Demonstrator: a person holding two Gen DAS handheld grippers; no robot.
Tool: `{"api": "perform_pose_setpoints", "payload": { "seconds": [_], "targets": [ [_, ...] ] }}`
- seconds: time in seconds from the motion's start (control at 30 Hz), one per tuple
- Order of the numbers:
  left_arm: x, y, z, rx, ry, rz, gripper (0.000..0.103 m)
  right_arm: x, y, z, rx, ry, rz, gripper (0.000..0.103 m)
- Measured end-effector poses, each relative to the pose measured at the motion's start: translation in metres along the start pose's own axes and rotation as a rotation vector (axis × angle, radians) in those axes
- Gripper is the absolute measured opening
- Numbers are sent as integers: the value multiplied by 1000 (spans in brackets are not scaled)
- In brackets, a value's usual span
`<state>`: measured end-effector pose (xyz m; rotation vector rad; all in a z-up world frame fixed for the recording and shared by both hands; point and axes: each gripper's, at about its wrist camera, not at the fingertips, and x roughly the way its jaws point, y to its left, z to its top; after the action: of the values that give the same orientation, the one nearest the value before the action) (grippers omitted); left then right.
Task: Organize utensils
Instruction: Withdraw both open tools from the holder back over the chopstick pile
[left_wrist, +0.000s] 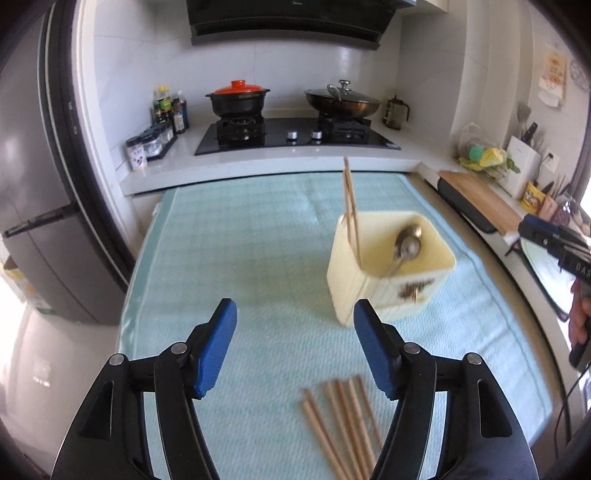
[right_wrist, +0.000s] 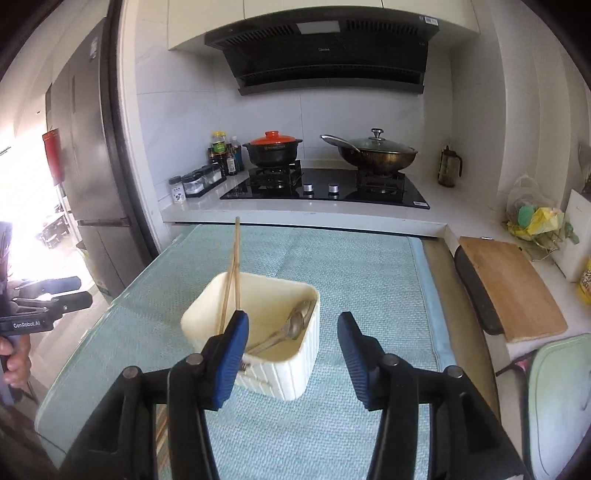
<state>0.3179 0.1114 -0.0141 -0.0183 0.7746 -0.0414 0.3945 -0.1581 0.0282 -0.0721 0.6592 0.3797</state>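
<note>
A cream utensil holder stands on the light green mat. A pair of wooden chopsticks stands upright in it, and metal spoons lie in it. Several loose chopsticks lie on the mat just below my left gripper, which is open and empty, left of and nearer than the holder. In the right wrist view the holder, its chopsticks and spoons sit just ahead of my right gripper, which is open and empty.
A gas hob with a red-lidded pot and a wok lies behind the mat. Bottles and jars stand left of it. A wooden cutting board lies to the right. A fridge stands at left.
</note>
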Motion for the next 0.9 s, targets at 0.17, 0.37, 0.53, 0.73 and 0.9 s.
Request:
{"api": "perform_pose_setpoints", "payload": {
  "seconds": [0.17, 0.37, 0.53, 0.73, 0.9],
  "targets": [
    [-33, 7, -83, -2, 21, 20, 74, -54, 18, -56, -72, -39, -39, 51],
    [-33, 4, -175, -163, 35, 19, 74, -84, 62, -146, -131, -69, -101, 51],
    [-21, -4, -211, -273, 14, 71, 74, -83, 93, -218, -59, -38, -76, 51],
    [-8, -12, -216, -276, 50, 57, 74, -71, 110, -244, -64, 4, -44, 51],
    [-6, -14, -220, -268, 56, 81, 74, -64, 106, -245, -46, 17, -36, 51]
  ]
}}
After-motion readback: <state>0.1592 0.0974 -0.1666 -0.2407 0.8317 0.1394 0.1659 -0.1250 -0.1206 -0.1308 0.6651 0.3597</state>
